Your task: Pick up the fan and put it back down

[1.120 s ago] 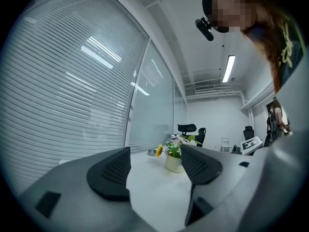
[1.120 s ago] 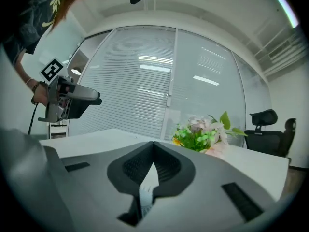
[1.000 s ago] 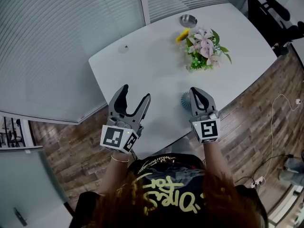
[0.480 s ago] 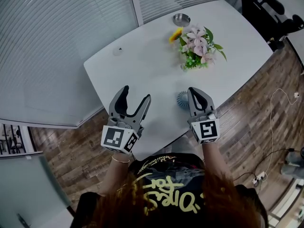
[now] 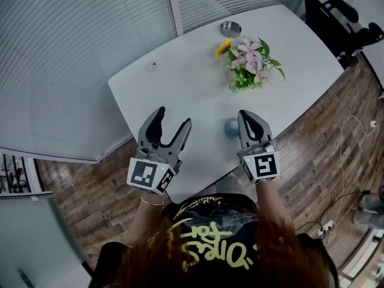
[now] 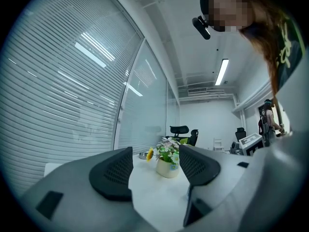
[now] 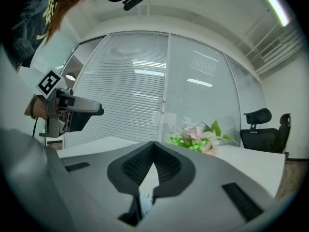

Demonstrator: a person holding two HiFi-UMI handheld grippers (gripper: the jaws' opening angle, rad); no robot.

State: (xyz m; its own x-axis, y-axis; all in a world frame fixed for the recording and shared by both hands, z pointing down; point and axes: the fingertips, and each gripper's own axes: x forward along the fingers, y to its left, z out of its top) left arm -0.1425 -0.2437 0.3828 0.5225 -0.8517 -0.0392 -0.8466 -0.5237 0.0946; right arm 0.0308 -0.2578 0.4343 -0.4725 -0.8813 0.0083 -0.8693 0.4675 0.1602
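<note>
Right gripper (image 5: 248,115) is clenched tight on nothing, jaws pressed together, and the little blue fan (image 5: 230,126) sits on the white table (image 5: 180,83) just beside it, low by its tip on the side facing the other gripper. The left gripper (image 5: 172,119) hangs apart from the fan, its spread jaws having just closed a touch with nothing between them. For a clean lift, I reckon the right one must open first, settle around the fan's body, then squeeze gently.
</note>
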